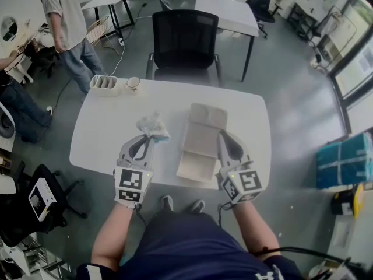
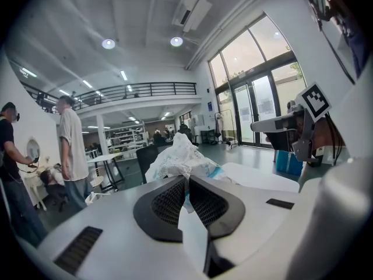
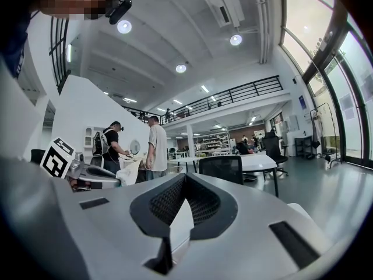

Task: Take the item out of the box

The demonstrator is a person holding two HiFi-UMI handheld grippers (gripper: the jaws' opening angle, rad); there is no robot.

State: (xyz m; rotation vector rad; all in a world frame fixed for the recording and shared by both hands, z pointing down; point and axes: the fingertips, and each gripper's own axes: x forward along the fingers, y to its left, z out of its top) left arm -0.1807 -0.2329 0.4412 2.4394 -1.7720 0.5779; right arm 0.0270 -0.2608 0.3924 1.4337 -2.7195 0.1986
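Note:
An open cardboard box (image 1: 201,142) lies flat in the middle of the white table (image 1: 105,133). Left of it, a crumpled white plastic bag with blue print (image 1: 152,125) hangs in my left gripper (image 1: 152,137), lifted just off the table. In the left gripper view the bag (image 2: 182,156) bulges out past the left gripper (image 2: 187,181), whose jaws are pinched on its lower edge. My right gripper (image 1: 225,135) hovers at the box's right edge. In the right gripper view, the right gripper (image 3: 183,178) has its jaws together with nothing between them.
At the table's far left corner stand a white slotted holder (image 1: 106,84) and a small cup (image 1: 133,83). A black office chair (image 1: 185,39) is pushed in at the far side. A person (image 1: 67,22) stands beyond the far left corner.

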